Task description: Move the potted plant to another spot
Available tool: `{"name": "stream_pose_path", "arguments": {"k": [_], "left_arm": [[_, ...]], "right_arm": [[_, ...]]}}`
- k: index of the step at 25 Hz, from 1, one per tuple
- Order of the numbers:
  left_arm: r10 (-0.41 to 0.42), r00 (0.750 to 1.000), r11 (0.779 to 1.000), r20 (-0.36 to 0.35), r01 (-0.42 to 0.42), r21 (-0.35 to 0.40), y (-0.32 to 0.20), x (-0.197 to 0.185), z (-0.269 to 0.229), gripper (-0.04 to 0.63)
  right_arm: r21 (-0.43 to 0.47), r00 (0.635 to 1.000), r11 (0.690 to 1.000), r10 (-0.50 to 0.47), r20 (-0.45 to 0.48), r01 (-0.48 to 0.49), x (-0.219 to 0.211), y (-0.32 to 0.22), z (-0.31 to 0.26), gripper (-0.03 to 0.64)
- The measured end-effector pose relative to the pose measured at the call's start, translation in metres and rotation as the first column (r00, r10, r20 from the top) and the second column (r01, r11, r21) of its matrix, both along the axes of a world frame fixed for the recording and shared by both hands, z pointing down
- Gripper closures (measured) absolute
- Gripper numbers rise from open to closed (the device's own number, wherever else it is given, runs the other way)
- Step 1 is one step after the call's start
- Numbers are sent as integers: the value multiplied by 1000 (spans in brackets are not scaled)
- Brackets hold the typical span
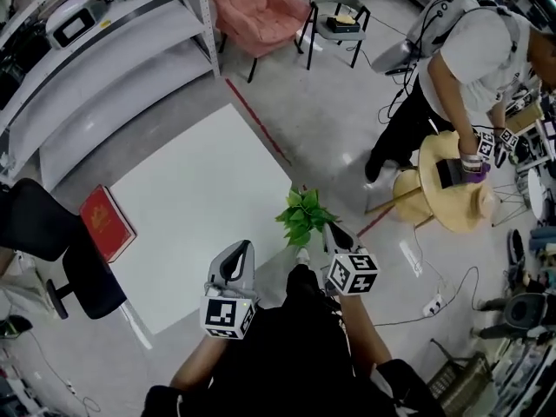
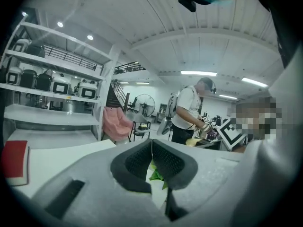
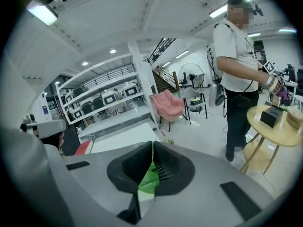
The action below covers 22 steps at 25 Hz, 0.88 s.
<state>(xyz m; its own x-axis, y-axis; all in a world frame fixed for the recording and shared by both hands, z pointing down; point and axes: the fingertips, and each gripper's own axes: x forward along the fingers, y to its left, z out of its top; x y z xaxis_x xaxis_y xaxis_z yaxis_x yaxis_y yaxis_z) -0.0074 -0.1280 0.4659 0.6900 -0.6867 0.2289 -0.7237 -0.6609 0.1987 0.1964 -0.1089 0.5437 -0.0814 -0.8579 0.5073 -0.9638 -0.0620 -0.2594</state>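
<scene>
Right now the right gripper (image 1: 330,230) has its jaws closed on the green leaves of the potted plant (image 1: 304,215). The plant stands upright just past the near right corner of the white table (image 1: 200,189), and its small white pot shows below the leaves, outside the table edge. The left gripper (image 1: 239,248) is beside it, over the near edge of the table, with its jaws together and nothing between them. A red book (image 1: 107,222) lies at the left edge of the table, close to a black chair (image 1: 52,250). A red line (image 1: 261,129) runs on the grey floor along the right edge of the table. This floor stretches to the round wooden table (image 1: 456,189), where another person (image 1: 473,50) bends over. Grey shelving (image 1: 104,59) borders the far left side.
</scene>
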Motion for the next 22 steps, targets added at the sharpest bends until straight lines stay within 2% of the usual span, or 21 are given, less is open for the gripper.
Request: {"name": "stream_pose_path", "arguments": {"k": [5,10,17,22], "left_arm": [[89,995,996,-37,-88,17,30,-23,-12,577],[159,985,987,-61,-157,35,60,-28,-24,577],[161,984,987,-82,-158,35,106,-2,-42,577],[160,985,987,-70,-158,29,134,32,-43,577]], "right_arm": [[53,998,996,69,7,-69,-50,53,-24,604],[114,994,988,104,-16,-102,-80,94,-50,604],[203,996,976,88,-30,-80,-81,141,-90,604],[222,998,975,37,-47,-26,-70,168,-101,604]]}}
